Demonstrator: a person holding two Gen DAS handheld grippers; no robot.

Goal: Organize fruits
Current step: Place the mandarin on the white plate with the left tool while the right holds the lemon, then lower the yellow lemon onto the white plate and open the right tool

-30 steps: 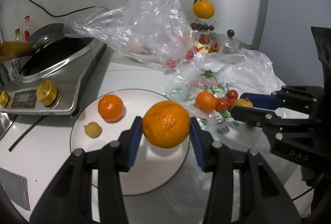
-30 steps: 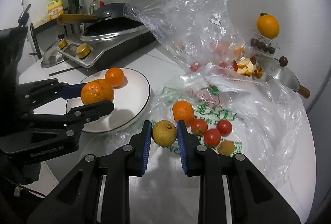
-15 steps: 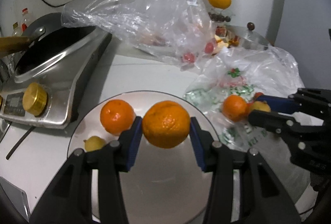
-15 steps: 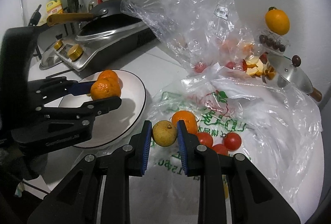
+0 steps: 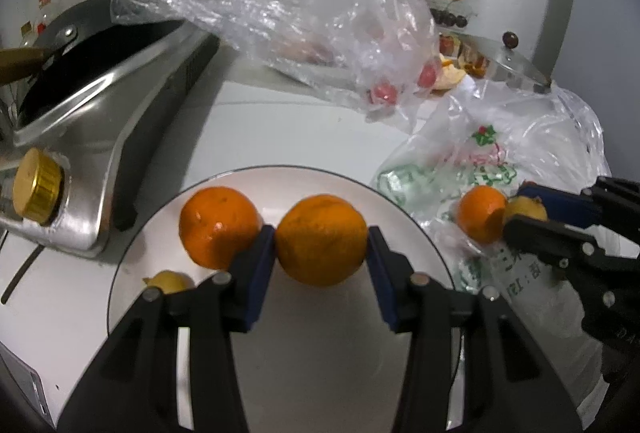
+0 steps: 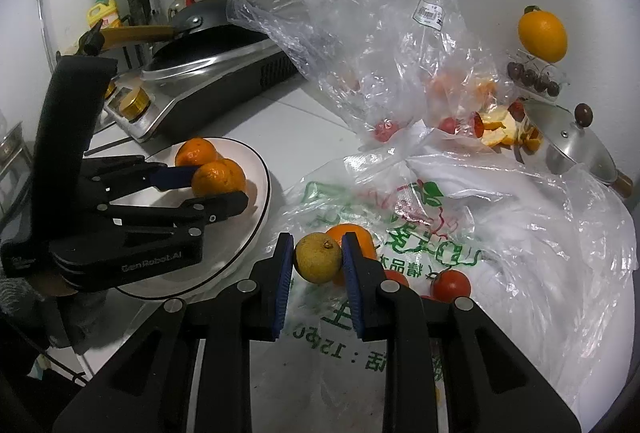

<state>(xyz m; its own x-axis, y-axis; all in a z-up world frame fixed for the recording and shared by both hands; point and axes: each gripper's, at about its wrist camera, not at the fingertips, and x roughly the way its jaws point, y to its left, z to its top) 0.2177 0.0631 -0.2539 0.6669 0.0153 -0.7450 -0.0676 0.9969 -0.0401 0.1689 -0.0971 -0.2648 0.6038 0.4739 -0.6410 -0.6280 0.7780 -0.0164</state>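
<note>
My left gripper (image 5: 322, 247) is shut on a large orange (image 5: 321, 239) and holds it low over the white plate (image 5: 416, 237). On the plate lie a second orange (image 5: 216, 225) and a small yellow-green fruit (image 5: 168, 281). My right gripper (image 6: 318, 261) is shut on a small yellow-green fruit (image 6: 318, 259), just right of the plate (image 6: 262, 201), above a printed plastic bag (image 6: 440, 233). A loose orange (image 6: 358, 233) and red tomatoes (image 6: 450, 283) lie on that bag. The left gripper (image 6: 218, 189) with its orange (image 6: 218, 177) also shows in the right wrist view.
An induction cooker (image 5: 100, 137) with a black pan (image 6: 208, 29) stands left of the plate. A crumpled clear bag (image 6: 380, 33) with red fruit stands behind. A pot lid (image 6: 576, 145), orange peels (image 6: 496, 125), dark cherries (image 6: 532, 77) and a yellow-orange fruit (image 6: 542, 37) sit at the back right.
My left gripper has moved forward and down over the plate with the orange, close beside the plated orange. My right gripper has carried the small fruit left toward the plate.
</note>
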